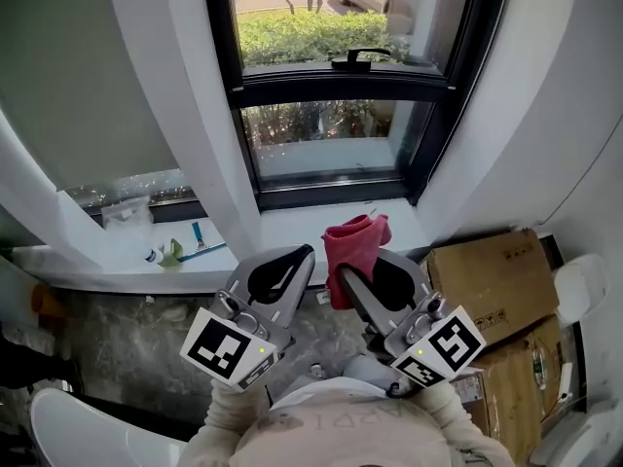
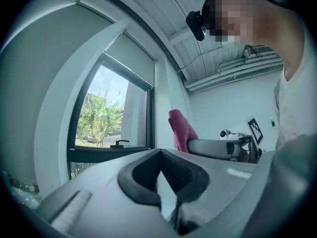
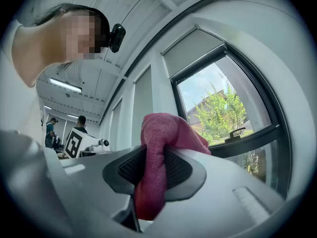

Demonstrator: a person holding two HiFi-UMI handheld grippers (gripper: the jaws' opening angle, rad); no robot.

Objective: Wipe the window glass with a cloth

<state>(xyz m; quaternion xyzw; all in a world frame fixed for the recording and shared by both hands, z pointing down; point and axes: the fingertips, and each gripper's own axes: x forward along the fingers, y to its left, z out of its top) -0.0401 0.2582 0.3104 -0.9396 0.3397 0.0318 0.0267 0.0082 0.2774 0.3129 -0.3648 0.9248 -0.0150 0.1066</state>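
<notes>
Right claw point(image 3: 151, 168) tight on pink cloth point(image 3: 167, 131), left claw point(image 2: 161, 178) closed, empty, below window glass point(image 1: 331, 136)

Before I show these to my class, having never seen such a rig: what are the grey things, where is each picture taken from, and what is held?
A person holds a clamping tool in each hand. The head view looks down from their head; the other two cameras ride on the tools. The right hand-held gripper is shut on a pink cloth; the left hand-held gripper is shut and empty. Ahead is the window glass; small items lie on the white sill.
</notes>
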